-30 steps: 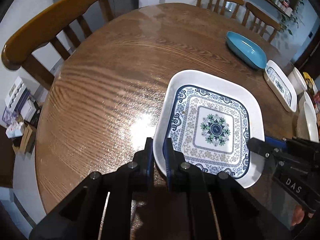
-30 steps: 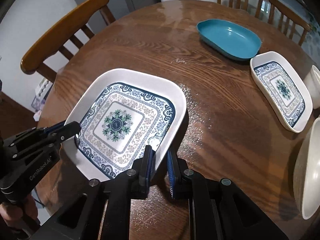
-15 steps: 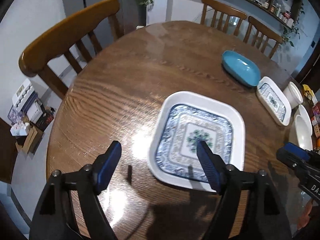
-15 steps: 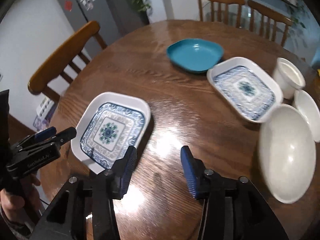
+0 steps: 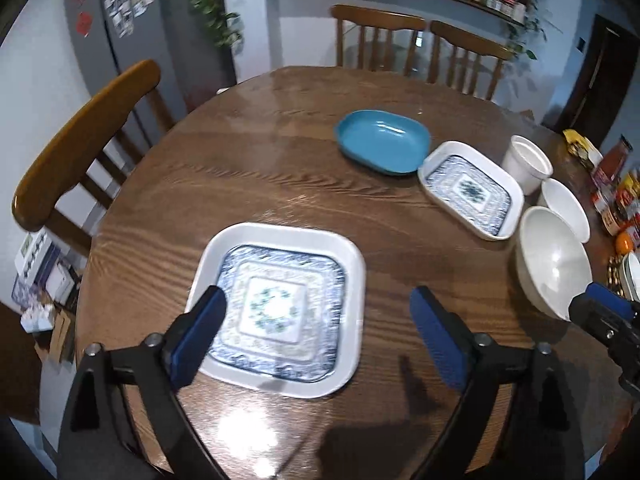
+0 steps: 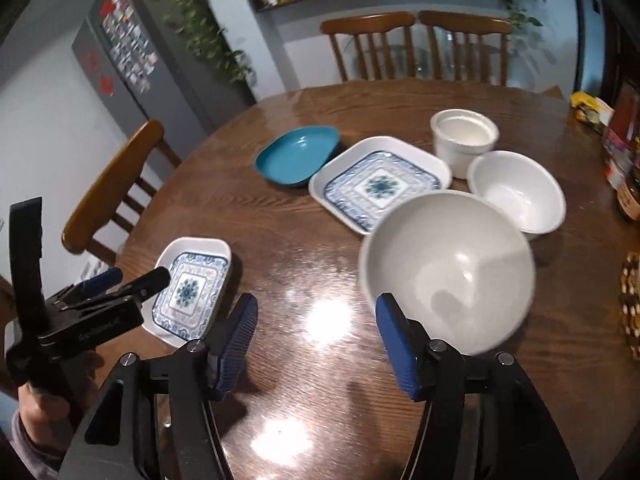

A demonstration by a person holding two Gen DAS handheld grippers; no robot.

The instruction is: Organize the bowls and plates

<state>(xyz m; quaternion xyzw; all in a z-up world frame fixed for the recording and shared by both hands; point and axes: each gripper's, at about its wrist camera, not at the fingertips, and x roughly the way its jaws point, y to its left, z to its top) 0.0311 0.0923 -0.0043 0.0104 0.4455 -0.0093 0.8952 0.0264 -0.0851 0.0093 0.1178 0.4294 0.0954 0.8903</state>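
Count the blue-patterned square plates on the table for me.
2. One patterned plate lies near the table's edge by the left gripper; the other plate sits farther back, between the teal dish and the white bowls. None seems hidden.

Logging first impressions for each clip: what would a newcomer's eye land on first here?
Probably the large square white plate with a blue floral pattern, lying alone on the round wooden table just beyond the open left gripper. Next, the big plain white bowl in front of the open right gripper, with a teal oval dish and a second patterned plate clustered behind.
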